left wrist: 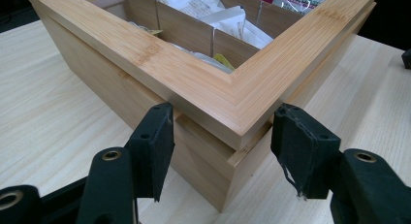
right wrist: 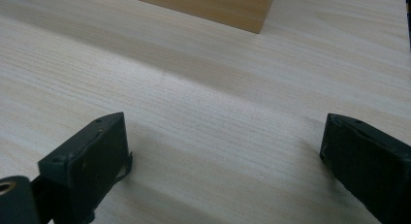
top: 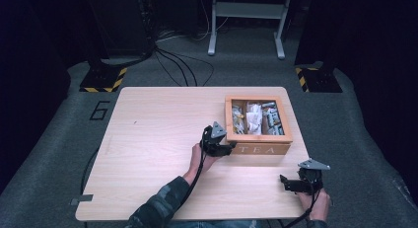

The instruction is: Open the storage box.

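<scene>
Straddled the tea box (left wrist: 228, 95) corner, lower centre, left gripper (left wrist: 220, 146) spread wide (lid frame between jaws). Hovered wide, right gripper (right wrist: 223, 161). Probably called for closing next.

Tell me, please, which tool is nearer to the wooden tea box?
The left tool is nearer: its open jaws straddle the front left corner of the tea box. The right tool is open over the bare table, in front of the box's right end.

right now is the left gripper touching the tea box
Cannot tell. In the left gripper view the left gripper is open, straddling the tea box corner, but no gap or contact shows plainly.
</scene>
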The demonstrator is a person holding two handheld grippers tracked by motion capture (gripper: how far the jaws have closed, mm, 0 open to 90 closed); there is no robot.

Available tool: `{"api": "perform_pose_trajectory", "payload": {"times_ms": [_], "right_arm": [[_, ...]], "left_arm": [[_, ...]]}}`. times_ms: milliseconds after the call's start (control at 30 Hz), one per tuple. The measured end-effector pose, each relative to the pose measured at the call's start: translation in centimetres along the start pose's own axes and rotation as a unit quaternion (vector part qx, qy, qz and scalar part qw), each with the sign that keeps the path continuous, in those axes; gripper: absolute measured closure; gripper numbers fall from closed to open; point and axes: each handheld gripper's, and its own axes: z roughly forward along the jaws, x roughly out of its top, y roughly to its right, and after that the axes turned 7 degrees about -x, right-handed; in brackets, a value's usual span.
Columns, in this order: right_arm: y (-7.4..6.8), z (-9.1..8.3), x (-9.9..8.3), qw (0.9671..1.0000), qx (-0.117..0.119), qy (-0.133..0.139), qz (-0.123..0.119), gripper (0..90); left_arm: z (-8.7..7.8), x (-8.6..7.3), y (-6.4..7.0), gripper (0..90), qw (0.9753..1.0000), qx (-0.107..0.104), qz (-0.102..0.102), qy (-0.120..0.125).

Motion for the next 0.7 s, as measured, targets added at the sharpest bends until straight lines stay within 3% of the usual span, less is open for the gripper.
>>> {"api": "perform_pose_trajectory", "payload": {"times_ms": [367, 500, 700], "right_arm": [[-0.02, 0.0, 0.01, 1.0, -0.001, 0.0, 0.002, 3.1], [-0.02, 0.01, 0.01, 1.0, -0.001, 0.0, 0.001, 3.1], [-0.02, 0.0, 0.01, 1.0, -0.001, 0.0, 0.001, 3.1]], "left_arm": [[-0.14, 0.42, 0.05, 41.0, 0.9998, 0.009, 0.0, 0.016], [0.15, 0.64, 0.17, 41.1, 0.9991, 0.033, 0.016, 0.019], [0.27, 0.84, 0.23, 40.2, 0.9975, 0.055, 0.016, 0.041]]}}
